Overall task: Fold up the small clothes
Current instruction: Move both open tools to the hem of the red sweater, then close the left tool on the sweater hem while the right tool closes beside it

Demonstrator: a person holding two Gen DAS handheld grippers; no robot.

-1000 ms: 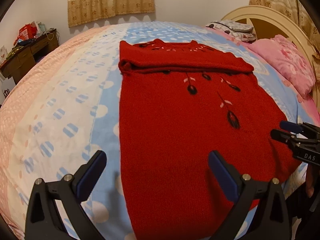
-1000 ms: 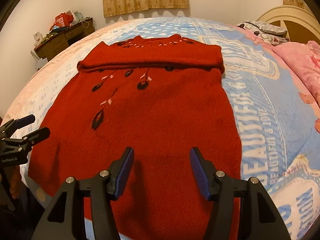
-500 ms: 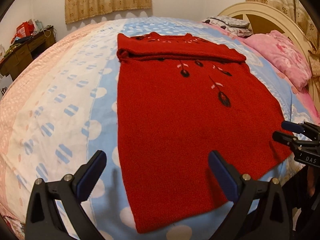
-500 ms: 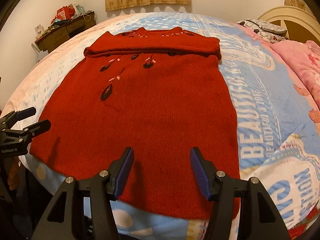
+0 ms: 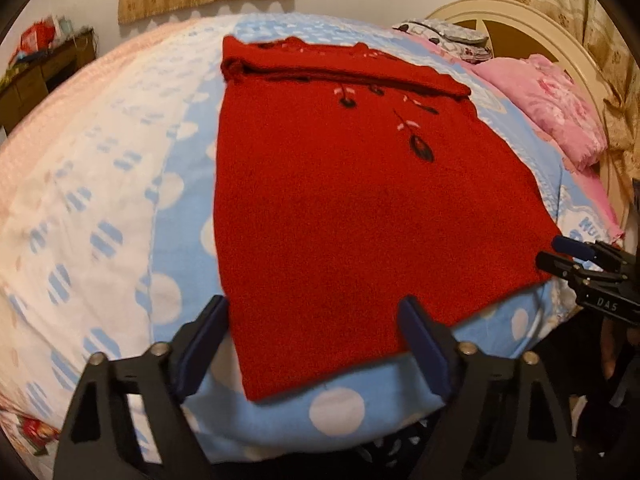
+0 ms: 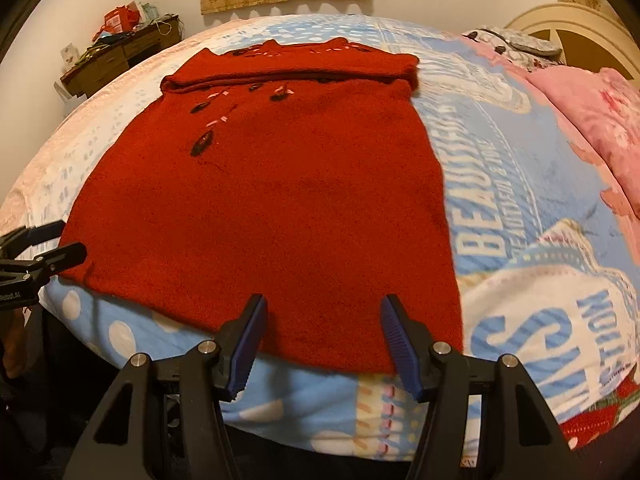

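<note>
Item: red knit sweater (image 5: 360,208), lying flat on the bedspread (image 5: 120,200), its top band already folded over at 12 o'clock and its hem toward me at 6 o'clock, near the bed's edge. Dark leaf embroidery (image 5: 420,148) sits below the folded band. Handling, as I judge it: soft, limp, fairly thick wool; light to moderate weight; grippy rather than slippery; not fragile, though the loose knit could snag or stretch if I drag it. I expect it to sag between two holds. Left gripper (image 5: 314,344): jaws spread wide, empty, straddling the hem's left corner. Right gripper (image 6: 322,338): jaws spread wide, empty, over the hem's right half. Best hold, in my view: pinch both hem corners, at 7 and 5 o'clock, and carry them together toward 12 o'clock.
</note>
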